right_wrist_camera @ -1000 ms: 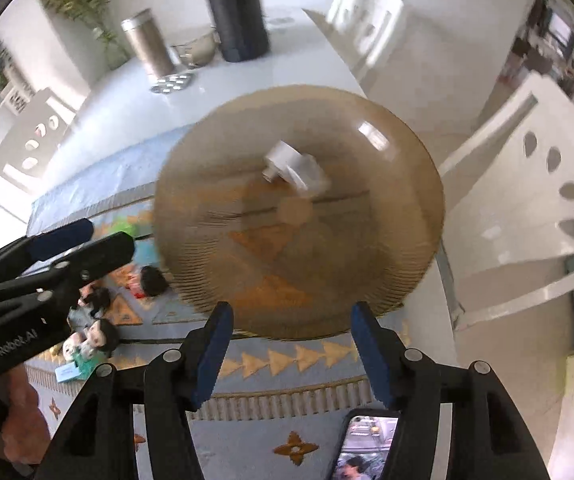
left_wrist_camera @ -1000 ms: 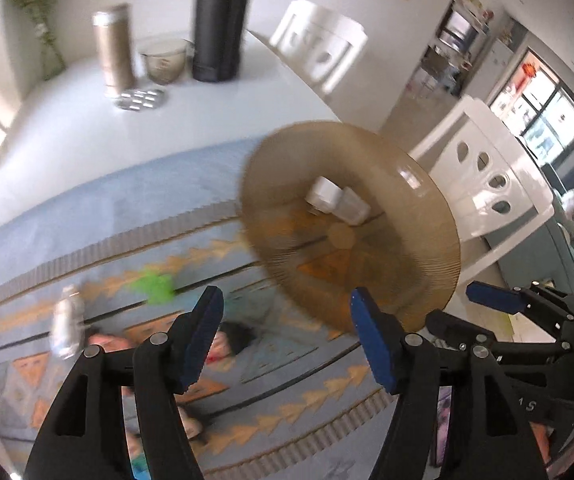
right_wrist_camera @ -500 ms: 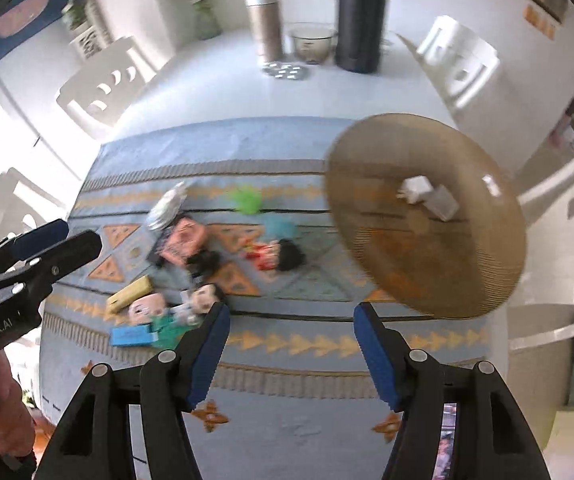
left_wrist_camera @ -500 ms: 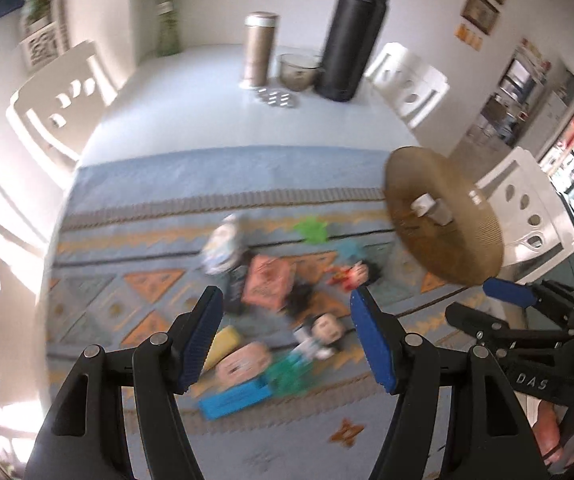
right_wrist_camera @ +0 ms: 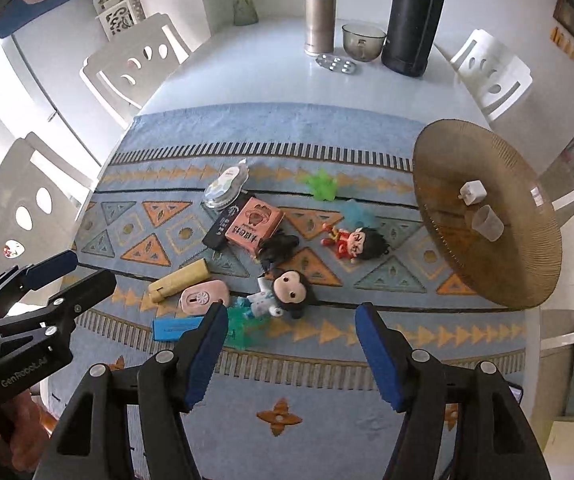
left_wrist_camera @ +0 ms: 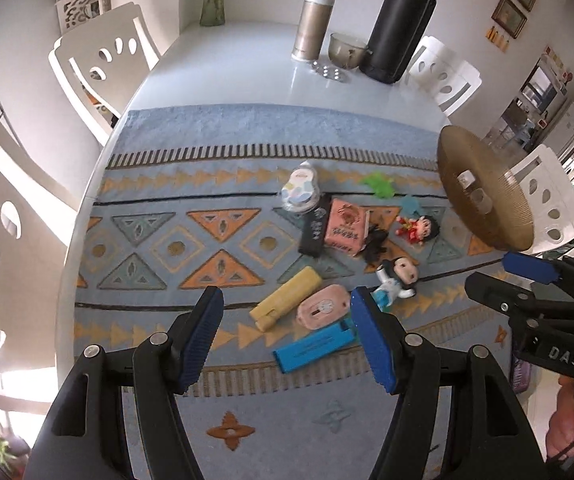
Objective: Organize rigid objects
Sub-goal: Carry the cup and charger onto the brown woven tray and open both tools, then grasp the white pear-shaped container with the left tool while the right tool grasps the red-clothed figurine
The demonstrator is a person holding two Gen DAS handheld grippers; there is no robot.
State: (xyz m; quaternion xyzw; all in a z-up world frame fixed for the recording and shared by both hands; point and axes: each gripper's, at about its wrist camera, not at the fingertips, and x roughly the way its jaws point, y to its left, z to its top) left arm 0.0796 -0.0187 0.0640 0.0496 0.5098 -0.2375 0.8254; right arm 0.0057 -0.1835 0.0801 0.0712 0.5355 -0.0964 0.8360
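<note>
Here, your left gripper (left_wrist_camera: 287, 336) stands half-open and empty, your right gripper's (right_wrist_camera: 291, 344) jaws opening on nothing; the yellow case (left_wrist_camera: 286, 297), stiff and seemingly light, lies mid-desk: grip its long sides.

Bare mat (left_wrist_camera: 159, 240) left of toy cluster (left_wrist_camera: 339, 248)

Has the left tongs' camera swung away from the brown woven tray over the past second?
Yes. The brown woven tray, which filled the centre earlier, now sits at the right edge, so the left tongs have swung leftward over the toy pile on the rug.
</note>
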